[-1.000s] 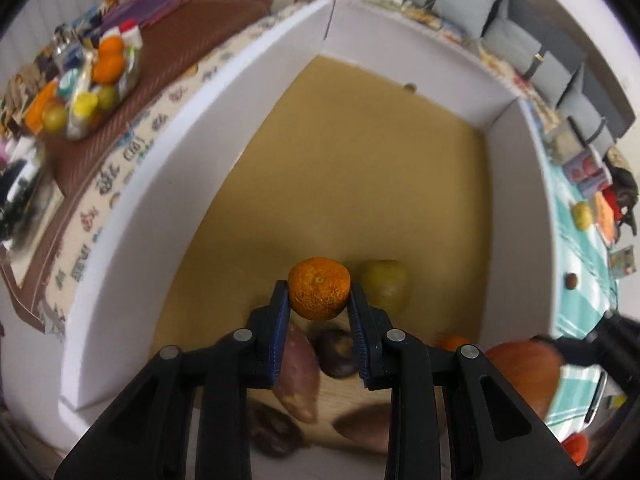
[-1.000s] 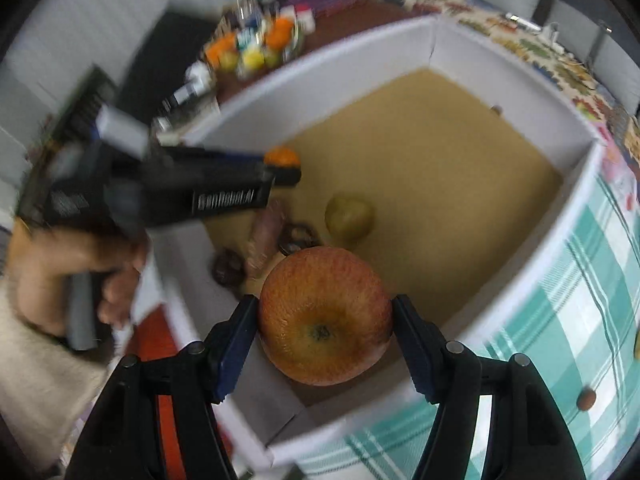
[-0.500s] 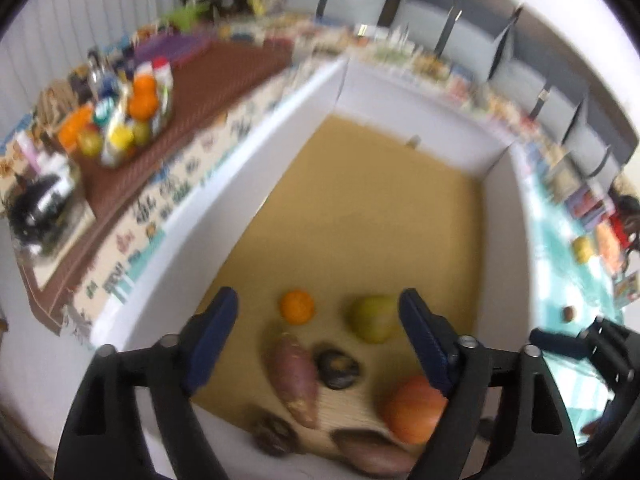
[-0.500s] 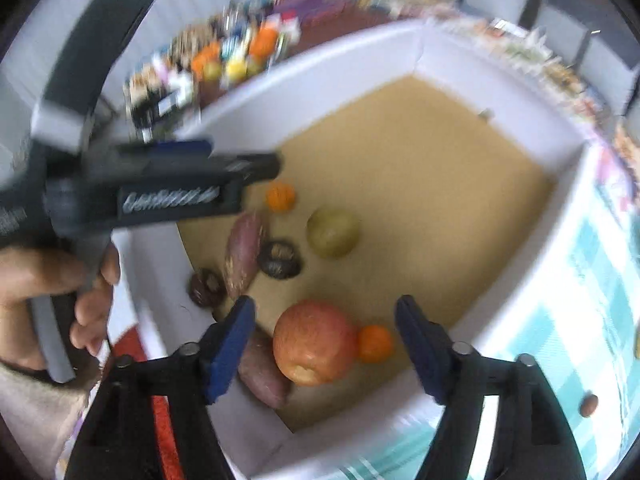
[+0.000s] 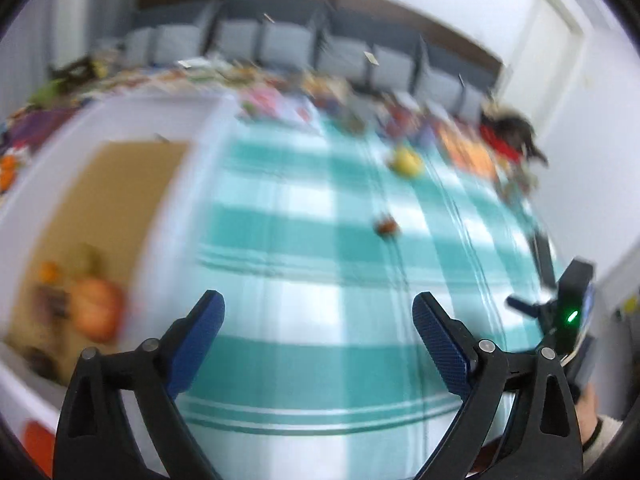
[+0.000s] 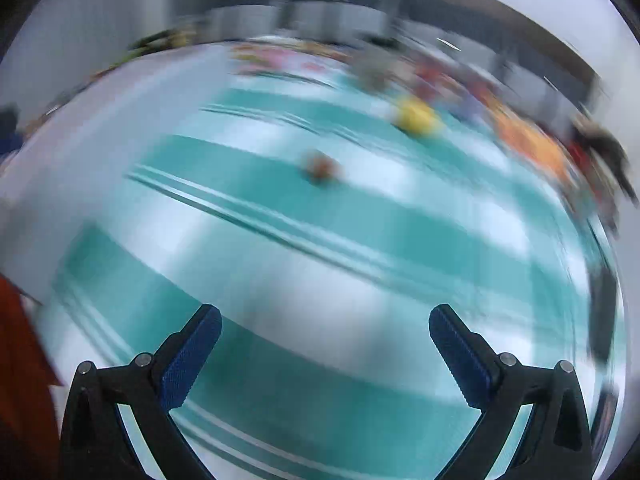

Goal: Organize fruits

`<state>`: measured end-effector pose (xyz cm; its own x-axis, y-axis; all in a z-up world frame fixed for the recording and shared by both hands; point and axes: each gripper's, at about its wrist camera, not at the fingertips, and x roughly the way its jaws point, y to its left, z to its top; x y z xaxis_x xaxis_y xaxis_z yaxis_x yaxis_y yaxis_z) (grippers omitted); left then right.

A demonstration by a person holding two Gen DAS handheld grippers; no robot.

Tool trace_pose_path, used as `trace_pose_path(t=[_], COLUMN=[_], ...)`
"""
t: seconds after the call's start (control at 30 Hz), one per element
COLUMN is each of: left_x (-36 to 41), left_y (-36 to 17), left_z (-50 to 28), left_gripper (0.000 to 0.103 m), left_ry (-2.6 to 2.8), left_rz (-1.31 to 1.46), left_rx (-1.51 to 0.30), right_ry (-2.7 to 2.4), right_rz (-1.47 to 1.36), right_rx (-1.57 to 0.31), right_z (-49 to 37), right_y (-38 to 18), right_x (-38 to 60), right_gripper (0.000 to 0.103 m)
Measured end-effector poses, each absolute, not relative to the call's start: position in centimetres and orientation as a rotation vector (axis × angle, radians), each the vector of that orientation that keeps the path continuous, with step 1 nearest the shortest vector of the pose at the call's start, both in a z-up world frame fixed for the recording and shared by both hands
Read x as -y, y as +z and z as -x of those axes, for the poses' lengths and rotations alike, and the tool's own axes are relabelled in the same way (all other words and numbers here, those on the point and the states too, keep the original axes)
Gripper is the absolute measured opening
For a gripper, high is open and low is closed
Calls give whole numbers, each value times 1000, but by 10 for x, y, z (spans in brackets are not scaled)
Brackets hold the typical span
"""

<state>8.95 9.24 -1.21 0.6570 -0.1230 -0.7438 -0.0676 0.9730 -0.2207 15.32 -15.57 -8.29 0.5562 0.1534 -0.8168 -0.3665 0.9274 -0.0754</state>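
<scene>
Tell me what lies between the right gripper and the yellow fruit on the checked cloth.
Only a small brown fruit sits on the cloth between the open right gripper and the yellow fruit, slightly left of the direct line.

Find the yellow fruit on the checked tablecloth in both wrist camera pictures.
Left wrist view: yellow fruit upper right of centre, far part of the cloth.
Right wrist view: yellow fruit upper right, blurred.
Shared landmark: the small brown fruit sits nearer the camera, down-left of it.

Right gripper (image 6: pixel 325 322): jaws just opened wide, nothing between them, above teal-and-white checked cloth (image 6: pixel 280 280). On the cloth beyond, blurred: 1 small brown item (image 6: pixel 321 167), 1 yellow fruit (image 6: pixel 417 117), well apart.
</scene>
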Motion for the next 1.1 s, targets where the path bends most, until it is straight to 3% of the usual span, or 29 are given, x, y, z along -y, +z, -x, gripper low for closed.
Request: trace_pose_path(t=[0.13, 0.37, 1.1], left_x=[-35, 11, 12], left_y=[-62, -106, -129], left_z=[-113, -141, -155], left_gripper=[96, 96, 99], left_ry=[-106, -73, -13], left_rz=[205, 96, 7], left_rx=[-904, -912, -916], right_ry=[172, 118, 89], right_rz=[177, 112, 55], right_rx=[-854, -827, -926], right_z=[-148, -168, -180], right_y=[-98, -99, -128], right_x=[224, 240, 237], right_gripper=[103, 103, 103])
